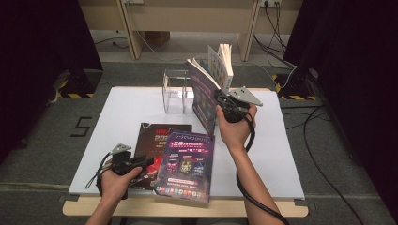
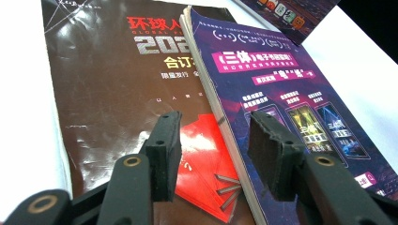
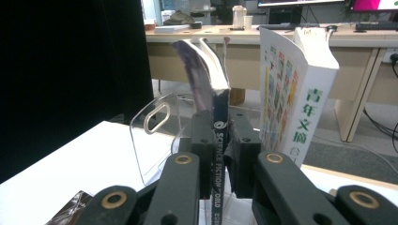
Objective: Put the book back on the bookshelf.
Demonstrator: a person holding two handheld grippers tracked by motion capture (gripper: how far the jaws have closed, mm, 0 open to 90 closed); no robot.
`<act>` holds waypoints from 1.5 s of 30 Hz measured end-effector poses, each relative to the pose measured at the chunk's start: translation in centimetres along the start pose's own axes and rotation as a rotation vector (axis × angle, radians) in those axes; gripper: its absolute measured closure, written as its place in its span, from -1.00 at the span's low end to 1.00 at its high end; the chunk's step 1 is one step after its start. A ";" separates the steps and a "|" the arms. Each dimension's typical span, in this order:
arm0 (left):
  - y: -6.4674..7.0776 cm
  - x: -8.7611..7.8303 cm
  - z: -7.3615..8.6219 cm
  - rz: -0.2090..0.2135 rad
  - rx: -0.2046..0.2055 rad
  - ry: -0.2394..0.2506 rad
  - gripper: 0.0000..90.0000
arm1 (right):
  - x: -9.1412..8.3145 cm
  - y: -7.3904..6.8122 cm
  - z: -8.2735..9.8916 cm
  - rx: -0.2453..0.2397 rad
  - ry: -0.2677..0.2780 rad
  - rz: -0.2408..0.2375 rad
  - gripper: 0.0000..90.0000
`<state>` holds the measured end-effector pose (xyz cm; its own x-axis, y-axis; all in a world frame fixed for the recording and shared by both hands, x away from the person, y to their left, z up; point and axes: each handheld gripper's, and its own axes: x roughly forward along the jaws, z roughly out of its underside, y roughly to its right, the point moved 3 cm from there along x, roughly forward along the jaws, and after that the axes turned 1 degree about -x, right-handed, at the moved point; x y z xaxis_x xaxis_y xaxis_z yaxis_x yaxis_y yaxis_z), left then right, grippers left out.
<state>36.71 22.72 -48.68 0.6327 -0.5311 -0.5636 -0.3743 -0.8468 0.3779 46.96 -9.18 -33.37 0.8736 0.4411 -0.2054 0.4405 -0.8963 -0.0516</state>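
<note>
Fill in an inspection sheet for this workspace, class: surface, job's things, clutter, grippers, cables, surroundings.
Surface: white table top, bare at the left.
Job's things: purple magazine held upright by its spine beside the clear acrylic rack; white book standing in it; purple booklet overlapping a brown magazine, both flat.
Clutter: nothing seen.
Grippers: right gripper clamped on the purple magazine; left gripper open over the flat pair.
Cables: one trailing from each gripper; more on the floor at right.
Surroundings: wooden desks, black curtains.

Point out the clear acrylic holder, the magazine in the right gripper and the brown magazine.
Clear acrylic holder (image 1: 174, 92), high view, front wall.
Upright magazine (image 3: 219, 133), right gripper view, spine.
Brown magazine (image 2: 108, 89), left gripper view, cover.
</note>
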 end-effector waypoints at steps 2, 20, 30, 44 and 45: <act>0.0 0.0 0.0 0.000 0.000 -0.001 0.19 | -0.1 0.0 0.1 0.011 -0.003 0.000 0.81; -0.2 -0.3 -0.1 -0.007 -0.007 0.008 0.19 | 2.2 -0.2 -1.4 0.011 -0.040 0.023 0.61; -0.3 -0.3 -0.1 -0.006 -0.010 0.009 0.19 | 3.2 -0.1 -1.9 0.017 -0.055 0.026 0.57; -0.4 -0.2 0.0 -0.005 -0.013 0.009 0.19 | 3.8 -0.1 -2.2 -0.028 -0.099 0.043 0.86; -0.4 -0.2 0.0 -0.007 -0.012 0.007 0.19 | 3.8 -0.1 -2.3 -0.021 -0.104 0.039 0.86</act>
<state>36.75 23.22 -48.69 0.6402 -0.5249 -0.5609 -0.3617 -0.8501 0.3827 50.73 -7.32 -31.91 0.8644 0.3981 -0.3071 0.4118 -0.9110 -0.0218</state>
